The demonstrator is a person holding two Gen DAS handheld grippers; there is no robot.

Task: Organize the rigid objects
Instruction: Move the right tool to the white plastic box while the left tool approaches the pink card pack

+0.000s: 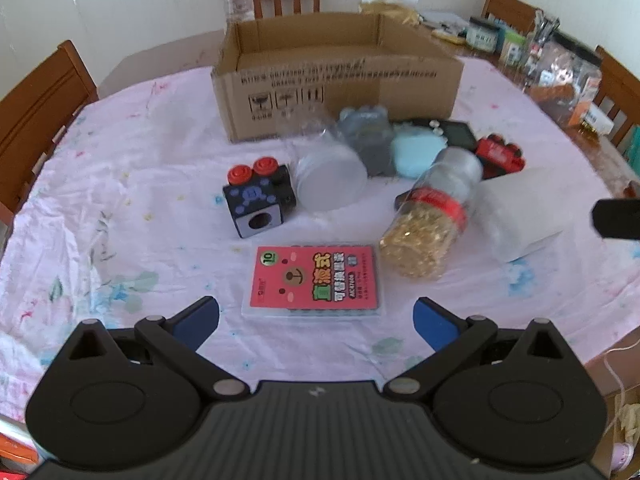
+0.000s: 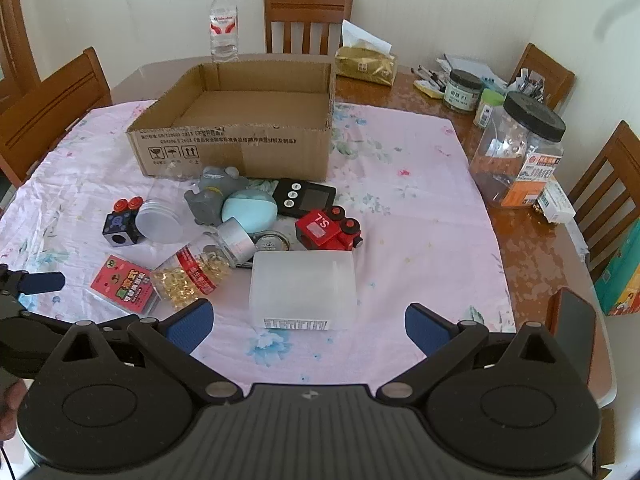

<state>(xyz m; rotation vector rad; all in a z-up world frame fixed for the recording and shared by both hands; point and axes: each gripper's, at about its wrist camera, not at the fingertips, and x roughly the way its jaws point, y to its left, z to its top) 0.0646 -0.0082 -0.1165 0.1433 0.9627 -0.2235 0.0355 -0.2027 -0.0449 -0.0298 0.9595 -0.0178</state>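
On the cloth, a frosted box (image 2: 303, 289) lies upright.

Round tin (image 2: 273, 242) half hidden behind capsule bottle (image 2: 200, 266); box print (image 1: 320, 76) unreadable.

Item count, table surface

One cardboard box (image 2: 236, 142); one frosted plastic box (image 2: 303, 288); two toy blocks, black (image 2: 120, 228) and red (image 2: 328, 230); one capsule jar (image 2: 200, 266); one clear jar (image 2: 162, 216); one pink card pack (image 2: 122, 284); one water bottle (image 2: 224, 24); five chairs.
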